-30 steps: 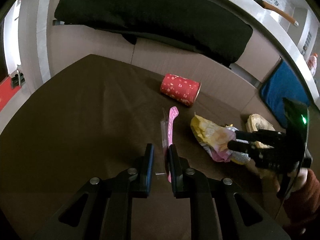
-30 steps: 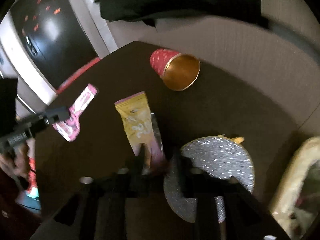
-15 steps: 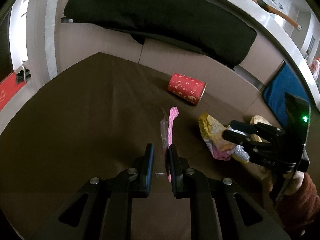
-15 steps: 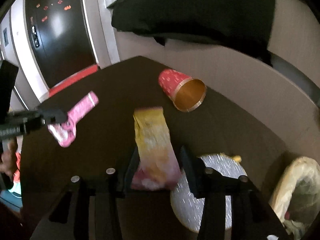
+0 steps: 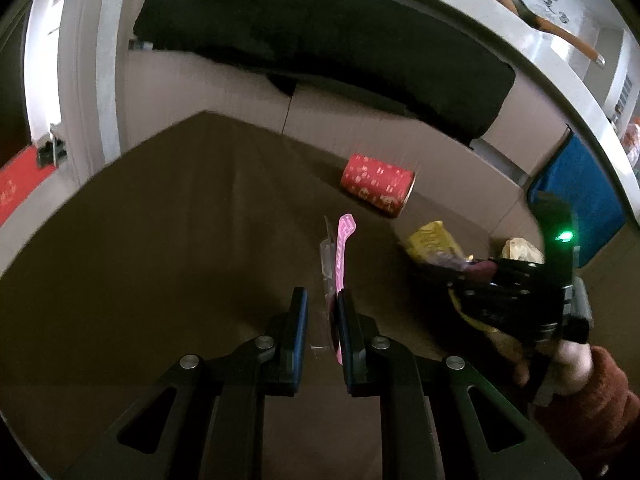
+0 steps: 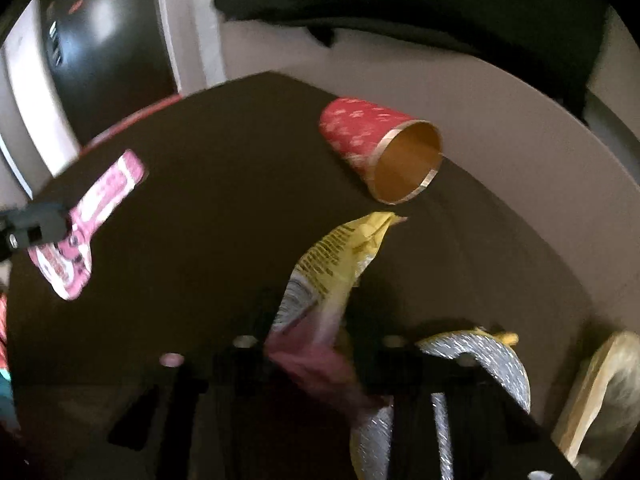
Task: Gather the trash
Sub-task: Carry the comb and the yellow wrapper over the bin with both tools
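My left gripper [image 5: 322, 296] is shut on a thin pink wrapper [image 5: 344, 248], which stands up between its pads above the brown table [image 5: 160, 240]. The right wrist view shows that wrapper [image 6: 100, 204] at the far left. My right gripper [image 6: 312, 320] is closing its jaws on a yellow snack bag [image 6: 336, 264], and the crumpled bag is pinched between them. From the left wrist view, the right gripper [image 5: 460, 276] holds the bag [image 5: 432, 244] at the table's right side. A red paper cup [image 6: 360, 136] lies on its side further back.
A silver foil wrapper [image 6: 480, 364] lies under the right gripper, to its right. A light-coloured bag-lined bin [image 6: 600, 392] stands beyond the table's right edge. A black cloth [image 5: 320, 40] drapes the bench behind. A blue cushion [image 5: 580, 200] is at the right.
The right gripper's jaws have come together on the yellow bag, which now stands crumpled and raised off the table. The left gripper still holds the pink wrapper in place.
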Available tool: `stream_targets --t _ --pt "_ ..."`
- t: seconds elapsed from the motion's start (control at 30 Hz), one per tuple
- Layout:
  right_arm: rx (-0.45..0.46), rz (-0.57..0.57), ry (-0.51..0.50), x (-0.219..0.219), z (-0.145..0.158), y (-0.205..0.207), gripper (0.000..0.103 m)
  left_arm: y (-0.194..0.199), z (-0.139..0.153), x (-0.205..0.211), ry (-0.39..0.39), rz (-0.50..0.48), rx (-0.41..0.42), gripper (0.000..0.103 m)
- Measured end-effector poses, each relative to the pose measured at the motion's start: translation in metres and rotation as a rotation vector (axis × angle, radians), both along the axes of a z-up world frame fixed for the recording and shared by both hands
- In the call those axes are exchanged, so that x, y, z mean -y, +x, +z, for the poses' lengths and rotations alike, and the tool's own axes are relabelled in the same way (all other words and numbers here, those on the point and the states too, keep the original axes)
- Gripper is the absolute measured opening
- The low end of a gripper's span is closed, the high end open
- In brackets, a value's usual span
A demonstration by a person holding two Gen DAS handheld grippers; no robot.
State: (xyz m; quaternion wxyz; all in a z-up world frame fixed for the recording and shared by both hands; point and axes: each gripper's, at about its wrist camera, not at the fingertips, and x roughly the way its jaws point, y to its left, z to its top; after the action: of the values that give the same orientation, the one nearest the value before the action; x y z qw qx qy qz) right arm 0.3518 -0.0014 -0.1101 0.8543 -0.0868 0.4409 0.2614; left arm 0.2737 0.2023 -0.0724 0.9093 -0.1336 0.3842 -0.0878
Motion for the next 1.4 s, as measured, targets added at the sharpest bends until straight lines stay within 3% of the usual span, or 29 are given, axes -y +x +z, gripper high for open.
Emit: stream_targets --t 0.23,0.47,0.6,0.83,1.07,1.4 --pt "0.136 -0.039 0.128 0.038 0.071 -0.026 0.019 -0.002 0.056 0.035 0.068 -0.035 0.175 0.015" --pt "0.281 -0.087 0.165 0.082 0.145 -0.057 0.019 -0.014 0.13 0.092 0.13 -0.064 0.379 0.015" --pt "0.36 -0.119 0.168 0.113 0.177 -0.076 0.019 -0.023 0.153 0.124 0.144 -0.08 0.439 0.015" --pt "0.437 -0.192 0.167 0.167 0.201 -0.099 0.019 -0.043 0.175 0.171 0.172 -0.113 0.527 0.015" --pt "0.472 -0.278 0.186 0.22 0.211 -0.118 0.019 -0.042 0.187 0.218 0.148 -0.178 0.559 0.015" --pt "0.474 -0.382 0.163 0.266 0.208 -0.119 0.019 -0.023 0.176 0.285 0.09 -0.313 0.526 0.015"
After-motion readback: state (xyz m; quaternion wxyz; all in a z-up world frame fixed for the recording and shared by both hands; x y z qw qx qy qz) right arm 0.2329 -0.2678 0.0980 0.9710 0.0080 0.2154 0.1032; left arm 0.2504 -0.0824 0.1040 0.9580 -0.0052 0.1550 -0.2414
